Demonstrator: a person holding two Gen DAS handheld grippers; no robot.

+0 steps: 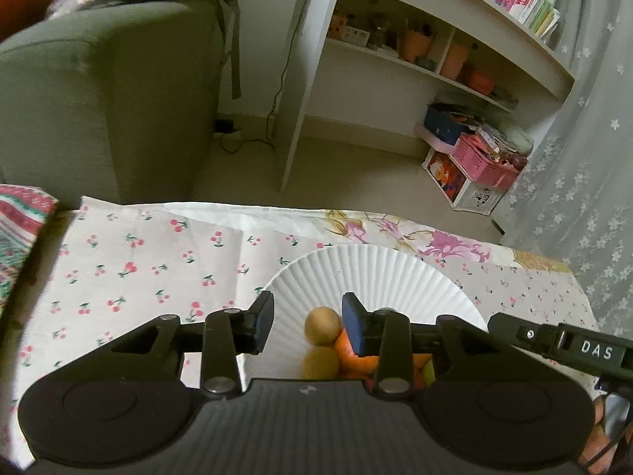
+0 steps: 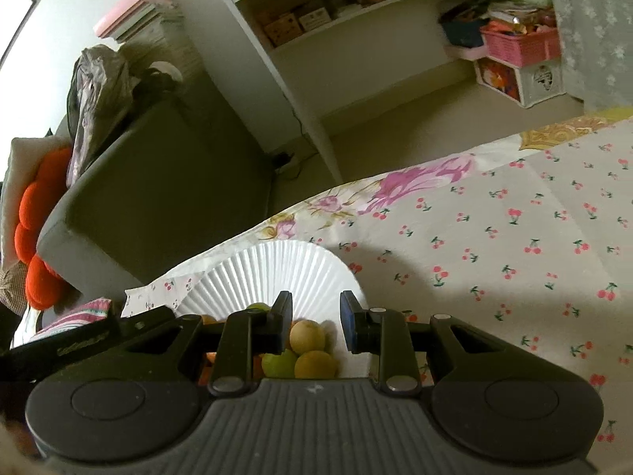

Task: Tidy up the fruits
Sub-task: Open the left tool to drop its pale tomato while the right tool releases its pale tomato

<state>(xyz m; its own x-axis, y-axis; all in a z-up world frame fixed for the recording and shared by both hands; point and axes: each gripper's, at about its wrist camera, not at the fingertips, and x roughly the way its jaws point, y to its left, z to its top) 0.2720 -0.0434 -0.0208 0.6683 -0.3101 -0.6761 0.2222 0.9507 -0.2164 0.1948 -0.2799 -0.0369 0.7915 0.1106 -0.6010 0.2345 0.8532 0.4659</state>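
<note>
A white fluted paper plate (image 1: 368, 273) lies on the cherry-print cloth (image 1: 138, 261) and holds a pile of fruits. In the left wrist view I see two tan round fruits (image 1: 322, 325) and an orange one (image 1: 352, 352) between the fingers. My left gripper (image 1: 308, 326) is open above them, holding nothing. In the right wrist view the plate (image 2: 277, 273) holds tan-yellow fruits (image 2: 307, 335) and a green one (image 2: 279, 364). My right gripper (image 2: 314, 322) is open over them, empty. The right gripper's arm shows in the left wrist view (image 1: 561, 342).
A grey sofa (image 1: 99, 99) stands beyond the table's far edge, with orange cushions (image 2: 35, 237). A white shelf unit (image 1: 415, 59) with pots and a pink basket (image 1: 486, 162) stands on the floor behind. A lace curtain (image 1: 585, 178) hangs at the right.
</note>
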